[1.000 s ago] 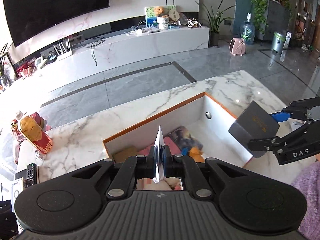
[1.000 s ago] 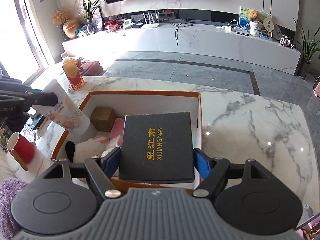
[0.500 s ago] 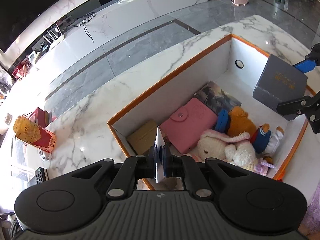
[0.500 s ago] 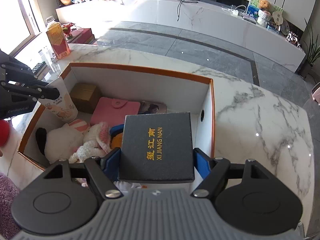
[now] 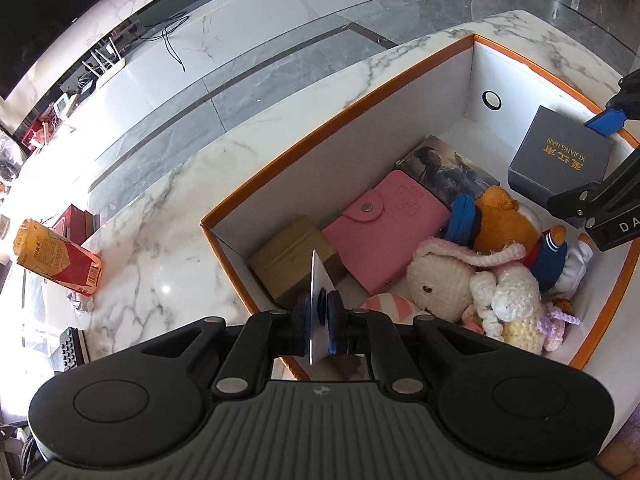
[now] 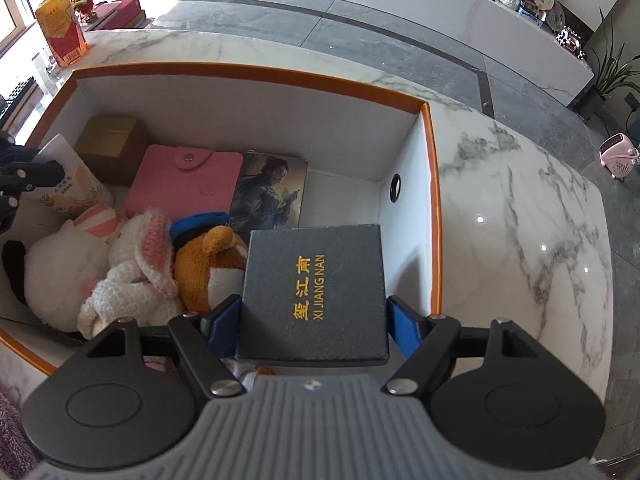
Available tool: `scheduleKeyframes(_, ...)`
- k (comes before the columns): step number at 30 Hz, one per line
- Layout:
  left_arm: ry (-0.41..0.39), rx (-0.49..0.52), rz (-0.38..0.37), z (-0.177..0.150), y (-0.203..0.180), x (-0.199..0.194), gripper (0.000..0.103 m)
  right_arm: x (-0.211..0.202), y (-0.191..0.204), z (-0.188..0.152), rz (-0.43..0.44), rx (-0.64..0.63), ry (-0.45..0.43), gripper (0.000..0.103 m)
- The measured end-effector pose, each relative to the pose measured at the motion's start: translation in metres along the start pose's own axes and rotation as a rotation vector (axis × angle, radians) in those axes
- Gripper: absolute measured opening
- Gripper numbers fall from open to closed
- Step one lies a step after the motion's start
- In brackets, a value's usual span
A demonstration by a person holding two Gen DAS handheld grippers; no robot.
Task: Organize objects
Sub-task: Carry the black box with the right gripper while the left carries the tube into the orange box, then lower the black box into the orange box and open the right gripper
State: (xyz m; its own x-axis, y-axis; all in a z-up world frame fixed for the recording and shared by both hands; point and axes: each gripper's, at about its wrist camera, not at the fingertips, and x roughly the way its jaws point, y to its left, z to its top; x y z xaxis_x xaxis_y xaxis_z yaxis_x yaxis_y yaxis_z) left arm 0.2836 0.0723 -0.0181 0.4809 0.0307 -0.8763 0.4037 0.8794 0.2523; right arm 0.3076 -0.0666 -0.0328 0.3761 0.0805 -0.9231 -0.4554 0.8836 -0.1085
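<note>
right gripper (image 6: 314, 312) clamps dark box (image 6: 316, 288) over orange-rimmed bin (image 6: 434, 200); left gripper (image 5: 319, 314) pinches thin white packet (image 5: 318, 280), plush toys (image 5: 480, 280) ahead

The left gripper (image 5: 319, 316) is pinched tight on a thin white packet (image 5: 318, 280) held edge-on, while the right gripper (image 6: 314, 312), tilted downward over the box interior, has its blue pads (image 6: 404, 330) clamped against both sides of a dark square box (image 6: 316, 292).

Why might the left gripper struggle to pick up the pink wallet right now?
Probably it can't: the left gripper is shut on a thin packet, though the pink wallet lies uncovered in the box.
</note>
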Motion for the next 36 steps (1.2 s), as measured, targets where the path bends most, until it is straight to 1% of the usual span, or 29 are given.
scheduleKeyframes(2,-0.009,-0.014,-0.003,-0.001,0.002,-0.001,0.013,0.005,0.001,0.001,-0.008,0.001,0.013,0.078)
scheduleKeyframes(5,-0.012,-0.044,-0.028,-0.001,0.006,-0.002,0.018,0.012,0.0,0.003,-0.013,0.008,0.027,0.078)
scheduleKeyframes(7,-0.017,-0.056,-0.037,-0.001,0.007,-0.003,0.023,0.014,0.002,0.004,-0.012,-0.008,0.011,0.078)
scheduleKeyframes(8,-0.022,-0.06,-0.039,-0.002,0.007,-0.004,0.024,0.015,0.002,0.005,-0.011,-0.009,0.019,0.078)
scheduleKeyframes(13,-0.077,-0.095,-0.054,-0.003,0.011,-0.017,0.029,0.016,0.002,0.008,-0.013,-0.024,0.04,0.079)
scheduleKeyframes(16,-0.115,-0.118,-0.068,-0.003,0.014,-0.026,0.033,0.013,-0.001,0.009,0.008,-0.027,0.06,0.079)
scheduleKeyframes(20,-0.14,-0.133,-0.067,-0.002,0.015,-0.034,0.034,0.009,-0.005,0.01,0.022,-0.029,0.065,0.077)
scheduleKeyframes(21,-0.145,-0.135,-0.063,-0.003,0.016,-0.035,0.034,0.008,-0.007,0.011,0.031,-0.022,0.066,0.074)
scheduleKeyframes(23,-0.154,-0.138,-0.058,-0.003,0.015,-0.037,0.034,0.006,-0.009,0.013,0.027,-0.011,0.06,0.063)
scheduleKeyframes(24,-0.159,-0.144,-0.058,-0.004,0.016,-0.039,0.034,0.005,-0.01,0.014,0.016,-0.013,0.062,0.056)
scheduleKeyframes(26,-0.17,-0.152,-0.062,-0.004,0.016,-0.043,0.034,0.003,-0.013,0.016,0.025,-0.005,0.071,0.055)
scheduleKeyframes(29,-0.187,-0.152,-0.074,-0.007,0.016,-0.049,0.034,-0.005,-0.016,0.017,0.055,-0.005,0.072,0.058)
scheduleKeyframes(31,-0.194,-0.149,-0.082,-0.008,0.015,-0.052,0.034,-0.01,-0.013,0.015,0.067,-0.043,0.07,0.072)
scheduleKeyframes(33,-0.196,-0.145,-0.084,-0.009,0.014,-0.053,0.034,-0.012,-0.006,0.013,0.06,-0.128,0.078,0.08)
scheduleKeyframes(36,-0.199,-0.145,-0.084,-0.009,0.013,-0.054,0.034,-0.006,0.005,0.009,0.032,-0.251,0.12,0.08)
